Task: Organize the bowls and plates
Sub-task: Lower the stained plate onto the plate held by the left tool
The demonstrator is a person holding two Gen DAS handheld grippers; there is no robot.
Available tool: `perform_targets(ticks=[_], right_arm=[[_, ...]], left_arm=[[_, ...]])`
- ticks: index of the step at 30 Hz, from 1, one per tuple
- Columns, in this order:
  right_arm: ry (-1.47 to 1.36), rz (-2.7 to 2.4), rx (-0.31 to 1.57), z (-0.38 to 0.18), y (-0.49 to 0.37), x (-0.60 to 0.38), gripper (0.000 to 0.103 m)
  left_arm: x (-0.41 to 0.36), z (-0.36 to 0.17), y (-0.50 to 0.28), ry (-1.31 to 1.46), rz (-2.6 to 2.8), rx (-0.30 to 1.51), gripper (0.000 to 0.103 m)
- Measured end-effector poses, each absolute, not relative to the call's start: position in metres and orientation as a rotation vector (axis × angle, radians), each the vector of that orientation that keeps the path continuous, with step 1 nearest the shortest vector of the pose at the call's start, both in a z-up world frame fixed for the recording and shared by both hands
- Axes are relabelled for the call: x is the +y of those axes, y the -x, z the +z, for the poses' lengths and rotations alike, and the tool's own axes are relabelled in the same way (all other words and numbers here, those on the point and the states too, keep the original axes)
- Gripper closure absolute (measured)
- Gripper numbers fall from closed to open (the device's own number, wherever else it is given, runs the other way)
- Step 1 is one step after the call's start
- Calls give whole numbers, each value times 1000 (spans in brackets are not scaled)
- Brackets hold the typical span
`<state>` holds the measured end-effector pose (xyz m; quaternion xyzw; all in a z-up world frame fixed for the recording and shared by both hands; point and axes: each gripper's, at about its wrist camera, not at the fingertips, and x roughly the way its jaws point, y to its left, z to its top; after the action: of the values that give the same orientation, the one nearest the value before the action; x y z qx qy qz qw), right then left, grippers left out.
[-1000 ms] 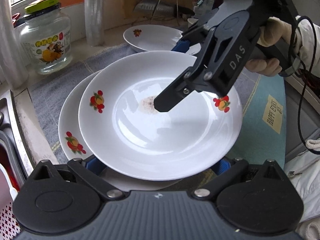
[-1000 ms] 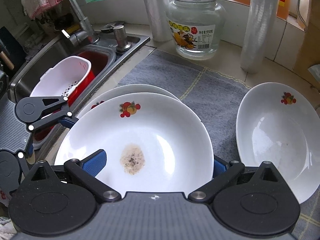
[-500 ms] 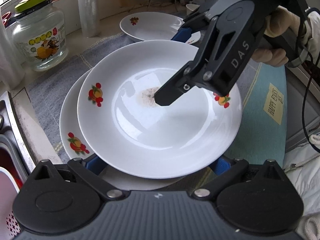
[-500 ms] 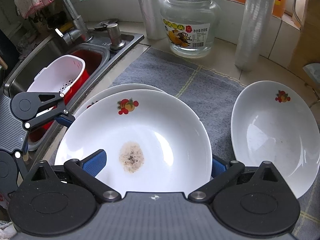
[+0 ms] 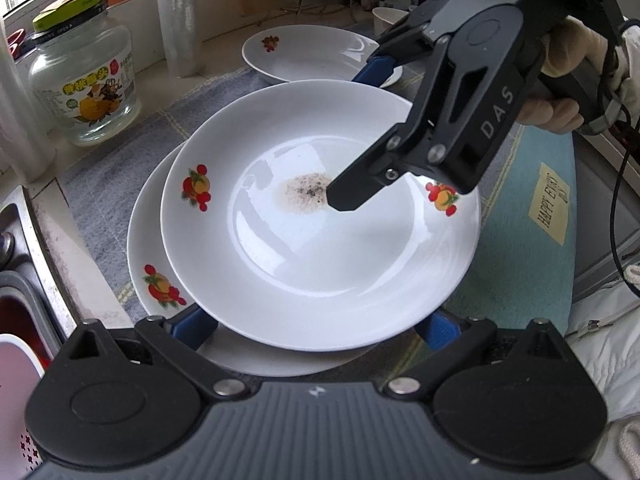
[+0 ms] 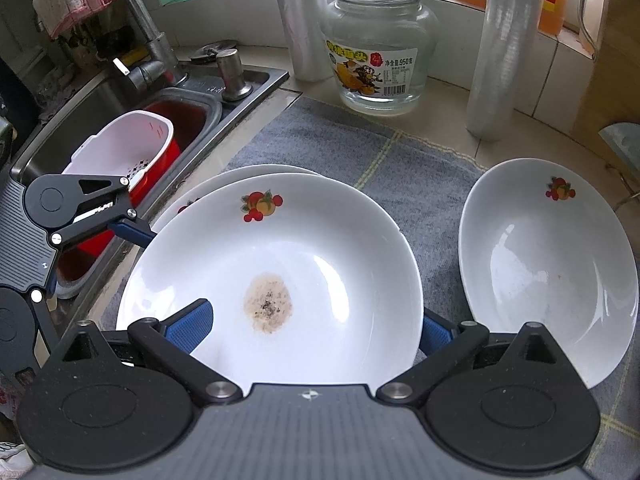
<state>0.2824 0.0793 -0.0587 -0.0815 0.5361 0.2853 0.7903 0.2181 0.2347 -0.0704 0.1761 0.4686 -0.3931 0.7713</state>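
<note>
A white plate with fruit prints and a brown stain [image 5: 320,240] [image 6: 280,264] is held above a second, matching plate [image 5: 152,256] [image 6: 224,180] on the grey mat. My right gripper [image 6: 312,328] grips its near rim, one blue pad on top and one below; it shows from the side in the left wrist view [image 5: 440,128]. My left gripper [image 5: 316,324] sits open with its blue pads wide apart under the plate's opposite rim, seen at the left of the right wrist view [image 6: 120,224]. A white bowl [image 6: 548,264] [image 5: 316,52] lies on the mat beyond.
A glass jar with a green lid [image 6: 380,44] [image 5: 80,80] and two rolls of cling film [image 6: 500,48] stand at the back. The sink [image 6: 132,128] with a white strainer basket [image 6: 120,152] and tap lies to the left. A teal mat [image 5: 532,220] covers the counter's other side.
The stained plate has risen and shifted slightly with my right gripper; the bowl and jar appear farther off. The left gripper stays open under the rim.
</note>
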Motion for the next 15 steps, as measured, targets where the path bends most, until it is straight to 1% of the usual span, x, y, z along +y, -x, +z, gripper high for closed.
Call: perform_targets(ticks=[15], right_arm=[[171, 587, 1147, -59, -291, 84, 0]], left_arm=[[232, -66, -217, -382, -815, 1044, 1]])
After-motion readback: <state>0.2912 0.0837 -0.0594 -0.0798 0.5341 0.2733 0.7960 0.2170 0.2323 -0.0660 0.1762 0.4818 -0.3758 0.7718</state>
